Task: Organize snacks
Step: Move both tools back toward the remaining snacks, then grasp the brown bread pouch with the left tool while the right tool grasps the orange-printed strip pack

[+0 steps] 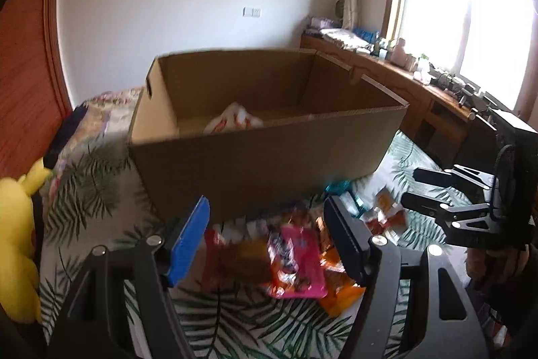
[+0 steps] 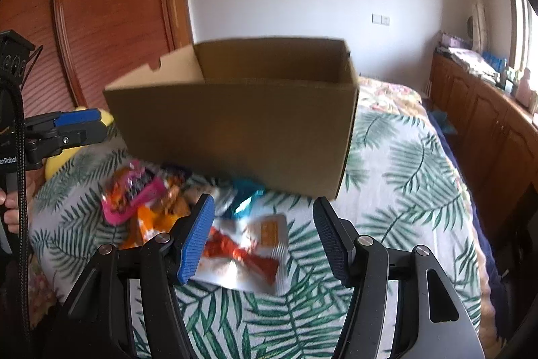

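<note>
Hovering at the bottom of its own view, the left gripper (image 1: 269, 241) has its jaws apart with nothing pressed between them; a pink packet (image 1: 299, 261) lies on the bedspread (image 1: 101, 190) in the gap, amid a blurred pile of orange and red wrappers; just beyond the pile, filling the middle of the frame, stands an open cardboard box (image 1: 255, 164), and a white and orange packet (image 1: 235, 120) shows on its floor; a yellow plush toy (image 1: 16, 244) sits at the left edge, and a wooden counter (image 1: 403, 83) runs under the window (image 1: 470, 22) at upper right.

The right gripper (image 2: 264, 238) fills the bottom of its own view, jaws likewise apart and gripping nothing; a white packet (image 2: 248, 251) with red and orange print lies on the bedspread between and just beyond its pads; a teal wrapper (image 2: 245, 194) lies farther on, against the foot of the box; the pink packet and orange wrappers lie to the left of centre; at the left edge the left gripper points toward the box, a hand (image 2: 10, 207) on its handle; a wooden headboard (image 2: 101, 5) fills the upper left.
</note>
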A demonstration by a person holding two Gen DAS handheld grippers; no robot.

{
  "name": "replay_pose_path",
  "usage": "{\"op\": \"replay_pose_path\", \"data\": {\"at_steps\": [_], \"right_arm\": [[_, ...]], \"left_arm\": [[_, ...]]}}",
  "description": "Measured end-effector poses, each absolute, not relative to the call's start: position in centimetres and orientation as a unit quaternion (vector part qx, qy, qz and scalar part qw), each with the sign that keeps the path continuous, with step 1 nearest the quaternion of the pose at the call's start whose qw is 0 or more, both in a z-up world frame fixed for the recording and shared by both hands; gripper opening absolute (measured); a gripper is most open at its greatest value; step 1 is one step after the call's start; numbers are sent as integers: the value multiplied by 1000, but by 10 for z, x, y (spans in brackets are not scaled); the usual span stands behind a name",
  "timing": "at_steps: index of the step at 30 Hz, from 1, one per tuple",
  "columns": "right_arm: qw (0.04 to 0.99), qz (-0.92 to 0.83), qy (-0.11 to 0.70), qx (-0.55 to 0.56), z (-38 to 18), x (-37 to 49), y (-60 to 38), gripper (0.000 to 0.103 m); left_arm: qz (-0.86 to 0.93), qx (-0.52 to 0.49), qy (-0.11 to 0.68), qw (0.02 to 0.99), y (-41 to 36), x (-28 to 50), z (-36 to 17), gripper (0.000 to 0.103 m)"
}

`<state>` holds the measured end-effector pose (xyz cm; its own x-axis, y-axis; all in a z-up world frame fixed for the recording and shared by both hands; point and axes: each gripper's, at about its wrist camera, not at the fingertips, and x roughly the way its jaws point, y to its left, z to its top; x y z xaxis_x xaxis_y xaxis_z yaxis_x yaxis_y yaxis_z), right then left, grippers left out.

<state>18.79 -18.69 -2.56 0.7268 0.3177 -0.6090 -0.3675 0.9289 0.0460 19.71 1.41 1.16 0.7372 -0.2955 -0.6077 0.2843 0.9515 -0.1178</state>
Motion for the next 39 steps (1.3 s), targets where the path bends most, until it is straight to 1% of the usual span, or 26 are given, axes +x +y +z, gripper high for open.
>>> {"op": "replay_pose_path", "data": {"at_steps": [6, 11, 17, 27, 39], "right_arm": [[920, 190, 339, -43, -43, 183, -179, 63], [916, 188, 351, -46, -51, 181, -176, 69], [914, 186, 358, -42, -58, 183, -178, 71], [912, 189, 364, -12, -60, 188, -188, 71], [913, 187, 363, -25, -62, 185, -182, 71]], "left_arm": [[-133, -8, 354, 926, 16, 205, -13, 71], [-126, -11, 375, 918, 15, 212, -28, 71], [-120, -13, 396, 910, 13, 218, -42, 71], [-132, -48, 408, 902, 17, 227, -50, 71], [-141, -66, 416, 896, 31, 220, -61, 72]]}}
